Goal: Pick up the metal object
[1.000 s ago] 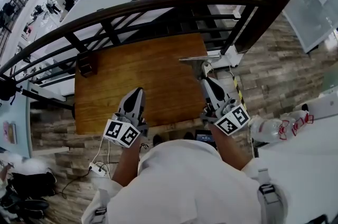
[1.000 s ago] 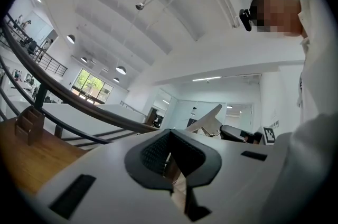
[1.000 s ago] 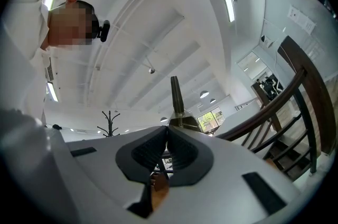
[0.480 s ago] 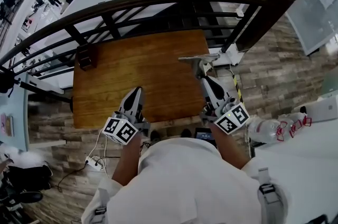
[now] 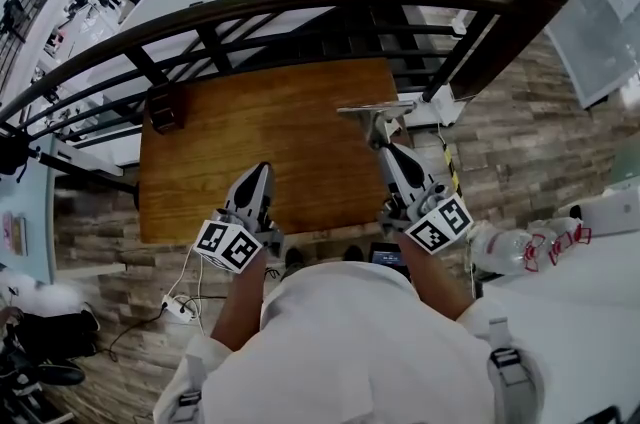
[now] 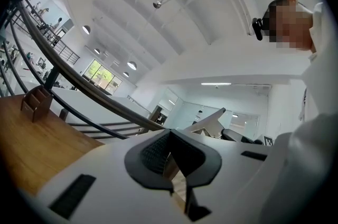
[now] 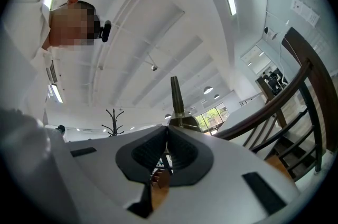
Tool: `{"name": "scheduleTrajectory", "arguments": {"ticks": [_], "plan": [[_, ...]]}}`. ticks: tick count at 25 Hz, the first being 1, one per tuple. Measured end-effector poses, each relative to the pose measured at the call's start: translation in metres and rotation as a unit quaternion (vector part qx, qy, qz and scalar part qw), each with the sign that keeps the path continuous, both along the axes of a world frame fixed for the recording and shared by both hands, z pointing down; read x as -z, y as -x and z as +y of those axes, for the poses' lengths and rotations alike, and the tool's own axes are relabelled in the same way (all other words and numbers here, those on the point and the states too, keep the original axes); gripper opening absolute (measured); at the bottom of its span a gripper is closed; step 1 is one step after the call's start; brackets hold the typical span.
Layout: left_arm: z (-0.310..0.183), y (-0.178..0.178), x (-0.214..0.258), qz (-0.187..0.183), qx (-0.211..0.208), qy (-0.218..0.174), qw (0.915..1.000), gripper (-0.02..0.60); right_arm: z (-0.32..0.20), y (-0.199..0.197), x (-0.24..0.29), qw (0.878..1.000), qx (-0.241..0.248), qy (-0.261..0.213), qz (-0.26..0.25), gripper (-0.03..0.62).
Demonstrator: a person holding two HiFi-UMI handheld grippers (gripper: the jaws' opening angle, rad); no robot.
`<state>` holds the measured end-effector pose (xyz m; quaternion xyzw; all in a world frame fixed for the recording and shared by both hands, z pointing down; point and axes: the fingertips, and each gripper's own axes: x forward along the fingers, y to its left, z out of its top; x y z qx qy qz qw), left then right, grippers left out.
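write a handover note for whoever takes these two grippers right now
Right gripper: shut on the metal object, which sticks out past the jaw tips.
Left gripper: shut, empty, above the near part of the wooden table.
Done: object gripped, over the table's far right corner. It looks raised, but the head view doesn't settle that.
Left: lift it clear if needed.

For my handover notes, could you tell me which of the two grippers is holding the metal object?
The right gripper: its jaws are shut on the metal object, which sticks out beyond them. The left gripper is shut on nothing.
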<state>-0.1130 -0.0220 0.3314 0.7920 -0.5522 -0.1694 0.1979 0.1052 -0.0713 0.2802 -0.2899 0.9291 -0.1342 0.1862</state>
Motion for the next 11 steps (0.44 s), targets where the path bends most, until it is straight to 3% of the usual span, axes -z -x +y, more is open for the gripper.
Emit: {"name": "scheduleTrajectory", "arguments": {"ticks": [7, 11], "plan": [[-0.012, -0.012, 0.006, -0.005, -0.013, -0.020, 0.9997, 0.011, -0.006, -0.013, 0.009, 1.000, -0.007, -0.012, -0.008, 0.026], [-0.014, -0.029, 0.013, -0.009, -0.016, -0.011, 0.9998, 0.011, -0.006, -0.031, 0.011, 1.000, -0.014, -0.013, -0.007, 0.026]]}}
